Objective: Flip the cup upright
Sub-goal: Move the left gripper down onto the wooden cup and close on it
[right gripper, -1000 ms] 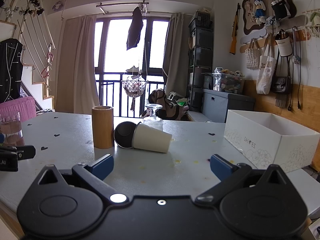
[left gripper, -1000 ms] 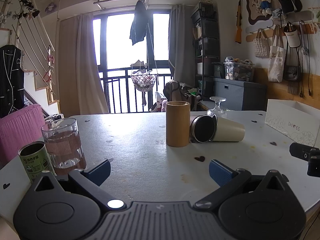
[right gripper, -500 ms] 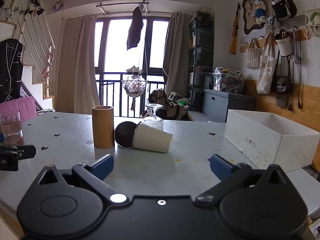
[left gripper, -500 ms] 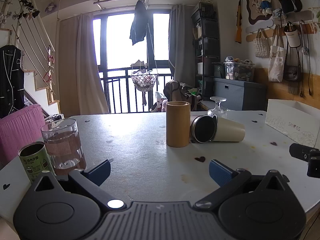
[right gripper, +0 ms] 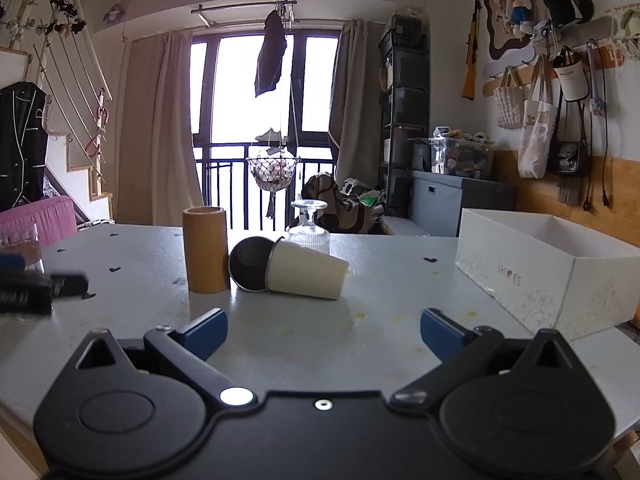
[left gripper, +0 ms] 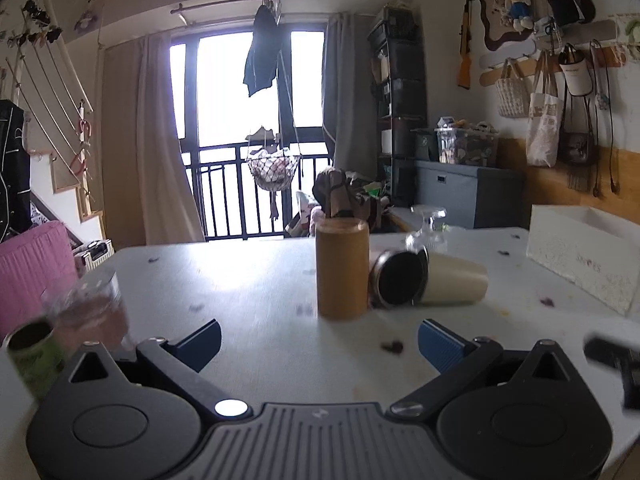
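A cream cup with a dark inside lies on its side on the grey table, its mouth facing left, touching a tall brown cylinder. It also shows in the right wrist view, next to the cylinder. My left gripper is open and empty, a short way in front of the cylinder. My right gripper is open and empty, in front of the cup.
An upside-down stemmed glass stands behind the cup. A white shoe box sits at the right. A glass of pink drink and a green can stand at the left. The left gripper shows in the right wrist view.
My left gripper has moved forward towards the cylinder and cup; its view is blurred by motion. The right gripper has barely moved. The cup still lies on its side.
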`<state>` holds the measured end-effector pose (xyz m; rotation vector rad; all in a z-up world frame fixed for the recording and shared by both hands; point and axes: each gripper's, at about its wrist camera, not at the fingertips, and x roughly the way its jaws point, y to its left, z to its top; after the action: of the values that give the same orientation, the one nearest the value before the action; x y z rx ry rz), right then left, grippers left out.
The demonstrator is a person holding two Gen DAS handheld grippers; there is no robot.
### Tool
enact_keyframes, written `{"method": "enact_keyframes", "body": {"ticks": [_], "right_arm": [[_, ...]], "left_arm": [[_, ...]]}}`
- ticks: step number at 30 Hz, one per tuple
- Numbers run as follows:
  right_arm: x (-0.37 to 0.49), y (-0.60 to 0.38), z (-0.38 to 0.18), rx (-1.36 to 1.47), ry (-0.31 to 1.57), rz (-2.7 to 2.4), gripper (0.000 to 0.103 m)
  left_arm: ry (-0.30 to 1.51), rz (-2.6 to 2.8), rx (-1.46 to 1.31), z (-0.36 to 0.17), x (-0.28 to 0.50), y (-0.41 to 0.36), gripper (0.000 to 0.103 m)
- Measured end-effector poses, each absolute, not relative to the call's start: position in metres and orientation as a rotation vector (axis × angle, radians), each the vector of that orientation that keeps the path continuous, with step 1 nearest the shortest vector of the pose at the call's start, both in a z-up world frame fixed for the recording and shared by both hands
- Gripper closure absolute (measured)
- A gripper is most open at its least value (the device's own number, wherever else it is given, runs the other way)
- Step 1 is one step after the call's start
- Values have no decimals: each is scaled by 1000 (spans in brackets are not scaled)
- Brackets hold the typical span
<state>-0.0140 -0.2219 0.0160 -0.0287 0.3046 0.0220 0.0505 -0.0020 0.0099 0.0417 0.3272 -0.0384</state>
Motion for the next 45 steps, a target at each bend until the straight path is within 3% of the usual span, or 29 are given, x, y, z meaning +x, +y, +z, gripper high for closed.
{"method": "enact_keyframes", "body": {"ticks": [5,17,22,33,36,45], "right_arm": [[-6,-231,12,-16,320,19,0],[14,-251,1,16,355,14,0],[20,-256,-5,28,371,9,0],[24,-258,-8,41,387,2,0],[24,-259,-7,42,383,2,0],[20,-261,-3,45,367,5,0]], "left_arm": [[330,-56,40,24,107,-10,0],[585,-120,116,52,264,-44,0],[677,-115,193,59,302,-61,5],[815,-60,235,46,334,-64,16],[825,-51,221,45,336,-62,32],[751,-57,204,42,304,-53,32]]}}
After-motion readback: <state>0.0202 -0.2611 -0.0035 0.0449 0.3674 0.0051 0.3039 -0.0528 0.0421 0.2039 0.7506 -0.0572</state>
